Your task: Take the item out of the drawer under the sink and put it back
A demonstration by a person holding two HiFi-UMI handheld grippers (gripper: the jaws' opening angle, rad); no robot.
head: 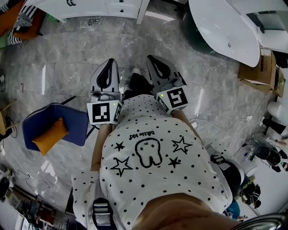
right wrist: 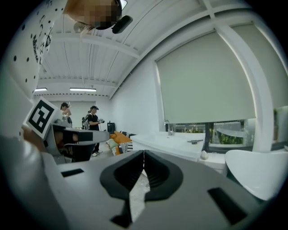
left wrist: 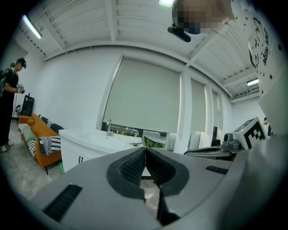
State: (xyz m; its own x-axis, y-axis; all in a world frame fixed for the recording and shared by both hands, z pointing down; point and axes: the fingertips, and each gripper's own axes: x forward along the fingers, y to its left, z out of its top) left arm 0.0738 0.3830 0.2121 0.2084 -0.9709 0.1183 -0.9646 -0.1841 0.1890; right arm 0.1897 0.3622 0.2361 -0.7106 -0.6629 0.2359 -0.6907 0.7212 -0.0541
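Note:
The white sink cabinet (head: 101, 10) stands across the marble floor at the top of the head view, with small drawer fronts (head: 121, 8) on its face. It shows again as the cabinet (left wrist: 83, 146) with a tap in the left gripper view, and as the cabinet (right wrist: 173, 143) in the right gripper view. My left gripper (head: 109, 64) (left wrist: 145, 149) and right gripper (head: 150, 59) (right wrist: 144, 153) are held side by side in front of my chest, pointing toward it. Both are shut with nothing between their jaws. No drawer item is in sight.
A white bathtub (head: 225, 27) lies at the upper right, with a cardboard box (head: 262, 72) beside it. A blue chair (head: 56, 126) with an orange cushion stands at the left. An orange sofa (left wrist: 39, 134) sits left of the cabinet. People (right wrist: 93, 122) stand further off.

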